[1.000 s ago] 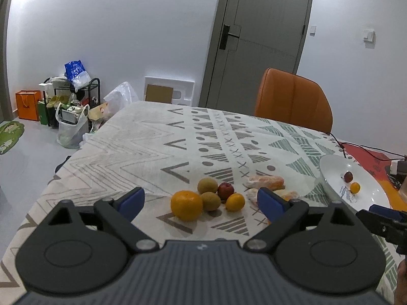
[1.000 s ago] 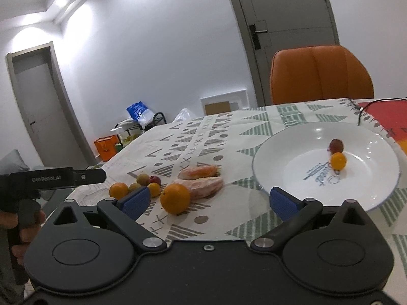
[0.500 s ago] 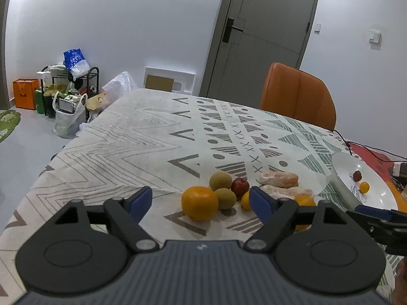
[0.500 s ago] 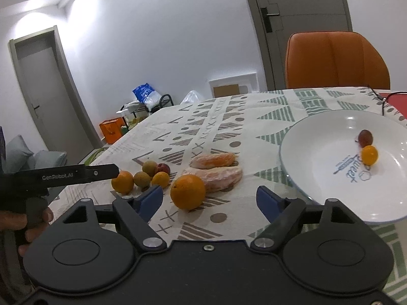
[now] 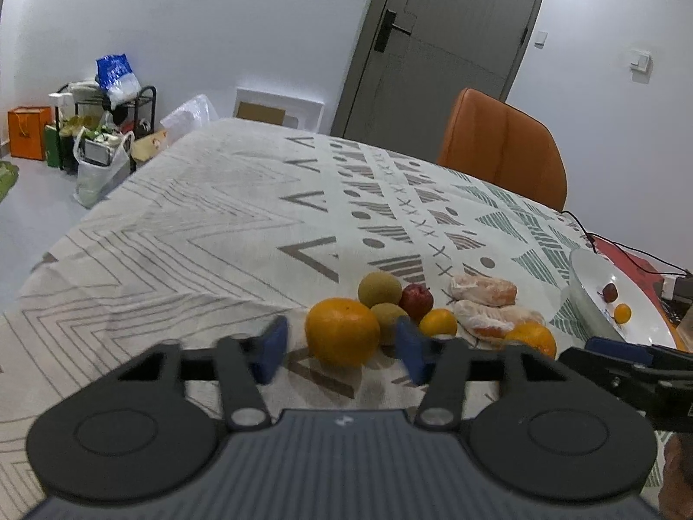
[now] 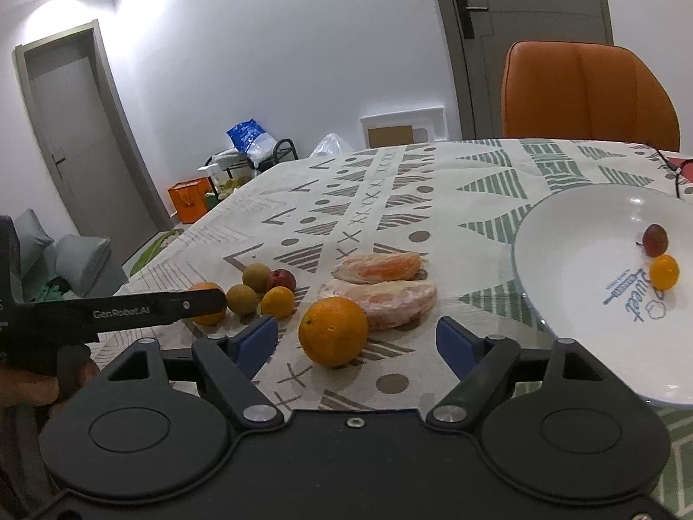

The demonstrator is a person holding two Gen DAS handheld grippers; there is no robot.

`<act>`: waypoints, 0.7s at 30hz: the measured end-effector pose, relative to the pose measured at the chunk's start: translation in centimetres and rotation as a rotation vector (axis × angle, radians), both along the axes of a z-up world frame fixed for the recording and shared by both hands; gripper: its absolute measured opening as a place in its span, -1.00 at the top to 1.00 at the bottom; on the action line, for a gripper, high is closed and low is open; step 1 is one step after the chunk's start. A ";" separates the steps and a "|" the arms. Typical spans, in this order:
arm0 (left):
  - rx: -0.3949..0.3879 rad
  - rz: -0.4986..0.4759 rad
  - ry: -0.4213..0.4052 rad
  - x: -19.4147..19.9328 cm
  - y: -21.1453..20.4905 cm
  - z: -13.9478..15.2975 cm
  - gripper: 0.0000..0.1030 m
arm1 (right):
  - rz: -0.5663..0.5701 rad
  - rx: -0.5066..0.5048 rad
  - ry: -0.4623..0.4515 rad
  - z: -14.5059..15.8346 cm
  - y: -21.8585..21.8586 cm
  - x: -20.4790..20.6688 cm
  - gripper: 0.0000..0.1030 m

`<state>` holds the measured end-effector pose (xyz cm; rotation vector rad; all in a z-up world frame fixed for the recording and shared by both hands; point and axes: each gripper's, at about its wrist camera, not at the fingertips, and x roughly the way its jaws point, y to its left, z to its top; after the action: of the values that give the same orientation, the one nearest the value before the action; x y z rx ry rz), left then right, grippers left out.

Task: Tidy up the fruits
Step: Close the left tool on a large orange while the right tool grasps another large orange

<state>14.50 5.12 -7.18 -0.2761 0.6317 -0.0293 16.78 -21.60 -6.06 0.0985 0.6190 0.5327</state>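
- Fruits lie in a small group on the patterned tablecloth point(image 5: 195, 216), left of the white plate point(image 6: 563, 260); a small red fruit point(image 6: 655, 239) and a small orange one point(image 6: 664, 271) are already in the plate.
- My left gripper point(image 5: 340, 349) is released, and the big orange point(image 5: 342, 331) sits straight ahead between its blue fingers point(image 5: 270, 349), not yet touched.
- My right gripper point(image 6: 357, 342) is also released, with a second orange point(image 6: 332, 331) just in front, a bit left of the middle.
- Both oranges are round, so no long axis matters; the two peeled segments point(image 6: 381, 292) lie crosswise behind.
- Both tools are low and almost level with the table; I think the left one is nearer to its grasp.
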 end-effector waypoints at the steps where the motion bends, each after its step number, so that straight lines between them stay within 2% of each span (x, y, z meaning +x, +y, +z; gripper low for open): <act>1: -0.004 -0.004 0.002 0.0 0.1 0.0 0.30 | 0.005 -0.002 0.001 0.0 0.2 0.1 -0.55; 9: 0.003 -0.002 -0.013 -1.1 0.6 0.6 0.31 | 0.026 0.004 0.011 -0.6 1.8 0.6 -0.55; 10: 0.003 0.000 -0.013 -1.1 0.6 0.7 0.31 | 0.026 0.013 0.015 -0.7 1.8 0.7 -0.50; 12: 0.002 0.003 -0.017 -1.3 0.7 0.8 0.31 | 0.031 0.024 0.035 -1.1 2.1 1.1 -0.11; 13: 0.001 0.004 -0.020 -1.4 0.8 1.0 0.31 | 0.023 0.012 0.059 -1.3 2.2 1.4 0.26; 21: 0.016 -0.004 -0.046 -1.8 0.0 2.2 0.31 | 0.006 0.042 0.036 -0.3 0.9 0.0 0.27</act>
<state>12.68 5.08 -5.00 -0.2579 0.5867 -0.0348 16.83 -20.72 -6.33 0.1460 0.6432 0.5504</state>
